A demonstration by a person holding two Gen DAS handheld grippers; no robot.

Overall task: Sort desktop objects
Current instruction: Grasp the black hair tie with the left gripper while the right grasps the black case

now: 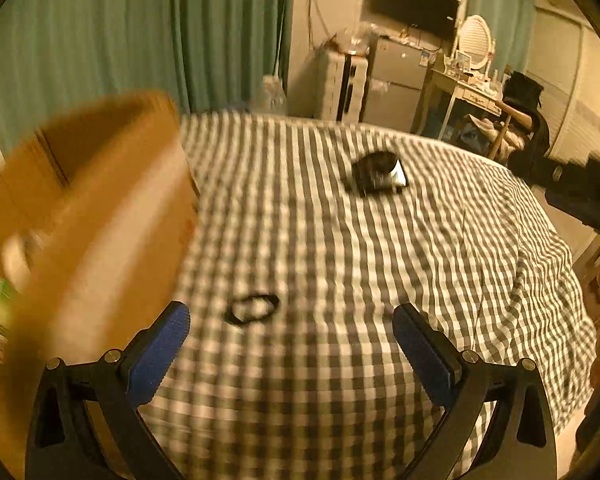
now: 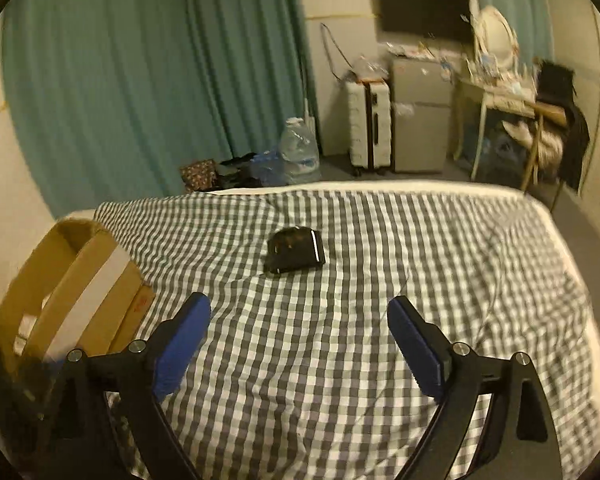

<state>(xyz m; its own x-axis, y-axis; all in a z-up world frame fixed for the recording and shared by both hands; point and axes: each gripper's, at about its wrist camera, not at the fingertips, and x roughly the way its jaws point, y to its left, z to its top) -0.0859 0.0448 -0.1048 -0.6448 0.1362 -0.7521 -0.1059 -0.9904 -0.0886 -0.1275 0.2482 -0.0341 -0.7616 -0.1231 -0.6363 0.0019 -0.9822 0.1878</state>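
Both grippers, left (image 1: 291, 320) and right (image 2: 299, 312), hang over the checked bed (image 2: 380, 280), jaws wide and empty. A black ring (image 1: 252, 309) lies just ahead of the left one; a black case (image 2: 295, 250) sits mid-bed, a cardboard box (image 2: 72, 288) at the left.

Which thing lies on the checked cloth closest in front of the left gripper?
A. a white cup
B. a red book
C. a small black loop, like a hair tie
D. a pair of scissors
C: in the left wrist view a small black loop lies flat on the checked cloth just ahead of the open left gripper; the dark black object lies farther off.
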